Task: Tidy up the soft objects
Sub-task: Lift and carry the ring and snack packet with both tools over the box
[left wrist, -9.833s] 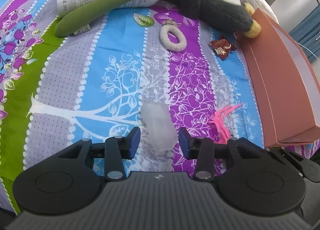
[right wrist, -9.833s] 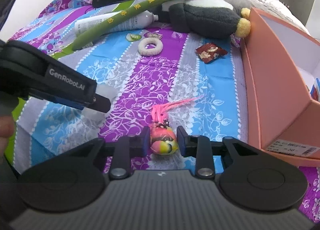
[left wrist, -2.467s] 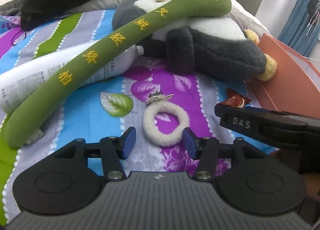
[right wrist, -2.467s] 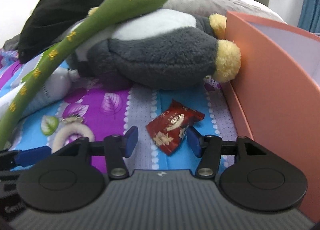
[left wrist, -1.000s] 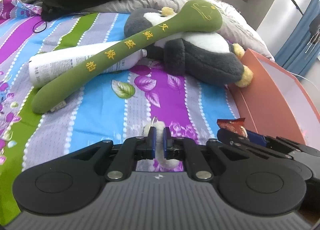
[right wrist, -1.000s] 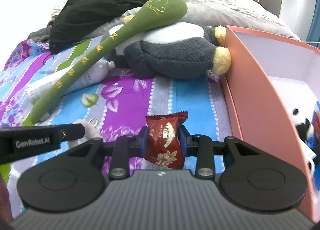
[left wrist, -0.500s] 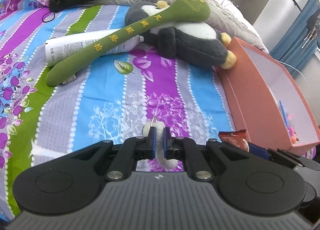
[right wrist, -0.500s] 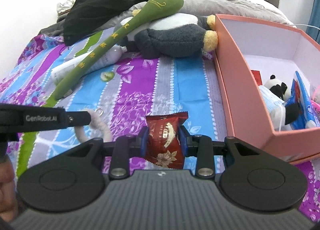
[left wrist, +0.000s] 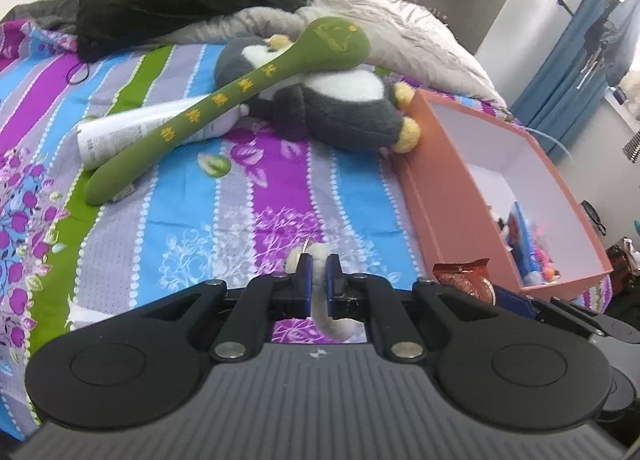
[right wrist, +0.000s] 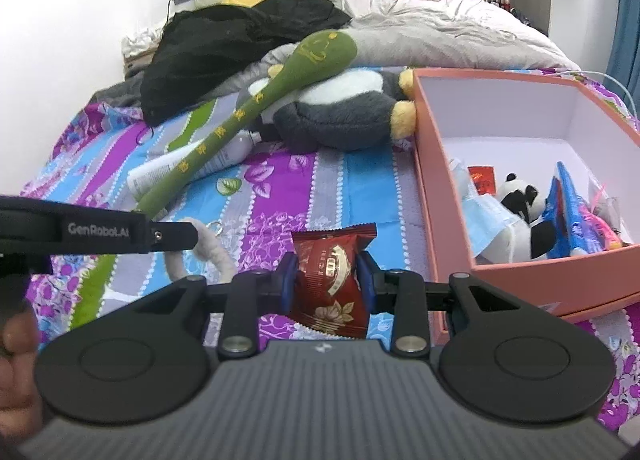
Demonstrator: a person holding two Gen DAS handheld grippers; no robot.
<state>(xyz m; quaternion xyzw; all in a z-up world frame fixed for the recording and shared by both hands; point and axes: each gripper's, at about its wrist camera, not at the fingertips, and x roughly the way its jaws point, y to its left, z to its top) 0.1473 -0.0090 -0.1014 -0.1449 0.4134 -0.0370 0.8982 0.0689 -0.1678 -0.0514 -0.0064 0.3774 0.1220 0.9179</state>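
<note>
Two small things are in the air at once: the left claw (left wrist: 316, 280) is clenched on the fluffy hair tie (left wrist: 322, 300), and the right claw (right wrist: 327, 280) grips the red snack packet (right wrist: 330, 272), both hanging above the bed (left wrist: 192, 212) just beside the pink box (right wrist: 436, 188). Already in the box are a toy panda (right wrist: 520, 200), a face mask (right wrist: 486, 220) and other bits. Left on the bed: the penguin plush (left wrist: 340, 112), the green plush stick (left wrist: 240, 92) and the white tube (left wrist: 116, 132), so roughly halfway.

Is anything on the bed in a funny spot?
Yes. The long green plush stick leans across the grey-and-white stuffed penguin and a white plastic bottle, a hard thing among soft toys. Nothing looks spilled or broken.
</note>
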